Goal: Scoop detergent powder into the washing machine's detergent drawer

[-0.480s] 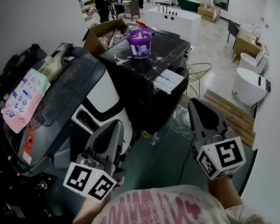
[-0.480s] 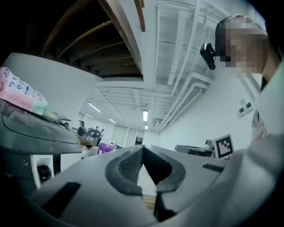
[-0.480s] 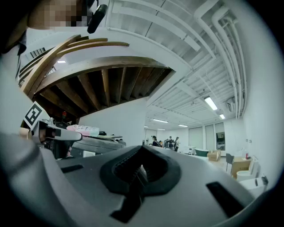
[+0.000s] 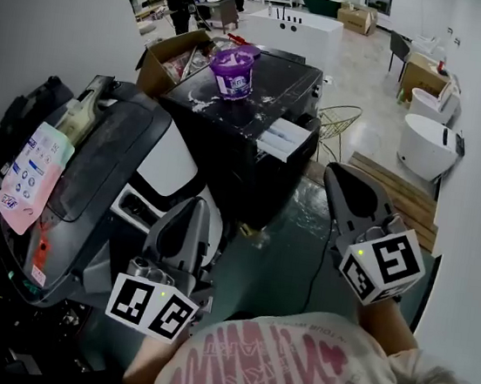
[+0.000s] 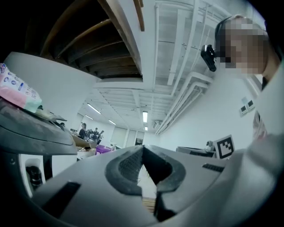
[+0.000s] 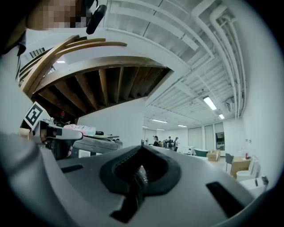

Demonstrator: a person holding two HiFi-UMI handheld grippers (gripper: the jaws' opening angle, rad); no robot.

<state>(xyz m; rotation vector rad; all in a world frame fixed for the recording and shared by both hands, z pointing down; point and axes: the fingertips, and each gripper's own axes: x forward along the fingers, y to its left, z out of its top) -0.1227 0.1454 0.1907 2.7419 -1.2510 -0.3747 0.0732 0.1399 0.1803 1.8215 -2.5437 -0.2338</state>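
A purple detergent tub point(image 4: 232, 70) stands on top of the black washing machine point(image 4: 229, 141) ahead of me, and also shows small in the left gripper view, purple tub point(image 5: 103, 150). The machine's white detergent drawer point(image 4: 285, 137) is pulled out at its right front corner. My left gripper point(image 4: 194, 211) is low on the left, well short of the machine, shut with nothing in it; its jaw tips meet, left gripper point(image 5: 143, 153). My right gripper point(image 4: 340, 181) hangs right of the machine, below the drawer, also shut and empty, right gripper point(image 6: 141, 153).
A grey appliance point(image 4: 102, 177) with a pink pouch point(image 4: 28, 172) on it stands at my left. A cardboard box point(image 4: 166, 58) sits behind the machine. A wire stool point(image 4: 337, 125), a wooden pallet point(image 4: 398, 194) and white toilets point(image 4: 427, 145) are to the right. People stand far back.
The whole scene has shifted slightly up and left in the head view. Both grippers stay shut in nearly the same places.
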